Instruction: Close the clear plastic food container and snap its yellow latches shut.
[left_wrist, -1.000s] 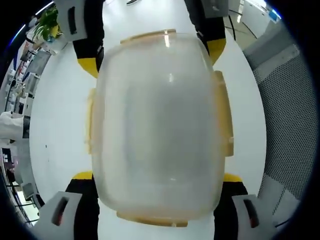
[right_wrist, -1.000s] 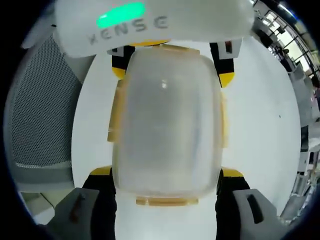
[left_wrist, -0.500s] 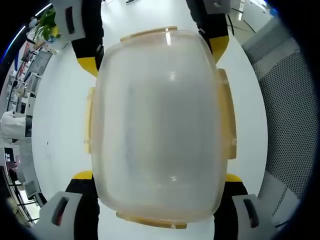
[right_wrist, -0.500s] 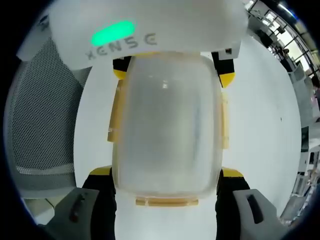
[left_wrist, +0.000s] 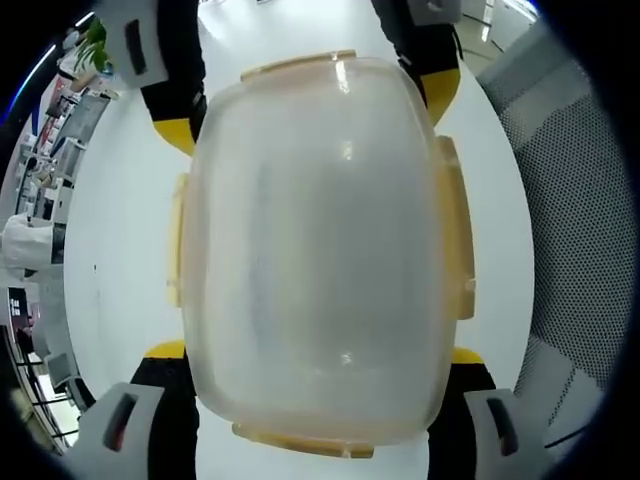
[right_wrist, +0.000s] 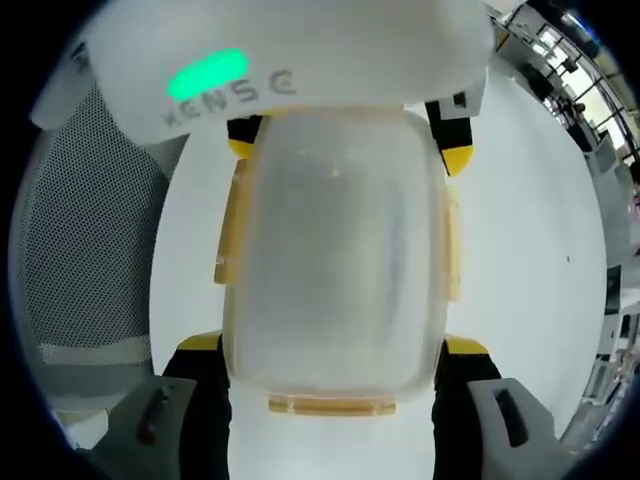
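The clear food container (left_wrist: 318, 250) sits lid-down on the white tabletop (left_wrist: 120, 250), yellow latches (left_wrist: 456, 240) along its rim; the left hand-held gripper (left_wrist: 318, 395) and right hand-held gripper (right_wrist: 330, 385) each straddle one end, jaws spread wide beside its walls.

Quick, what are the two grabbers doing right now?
Left gripper: open, jaws either side of the clear container.
Right gripper: open, straddling its other end.

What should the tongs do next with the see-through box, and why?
Probably press one tong down on the nearest yellow latch. The lid looks seated on the clear container, which sits between both open tongs, left tongs and right tongs. Latches show at its edges, though I cannot tell whether any has snapped.
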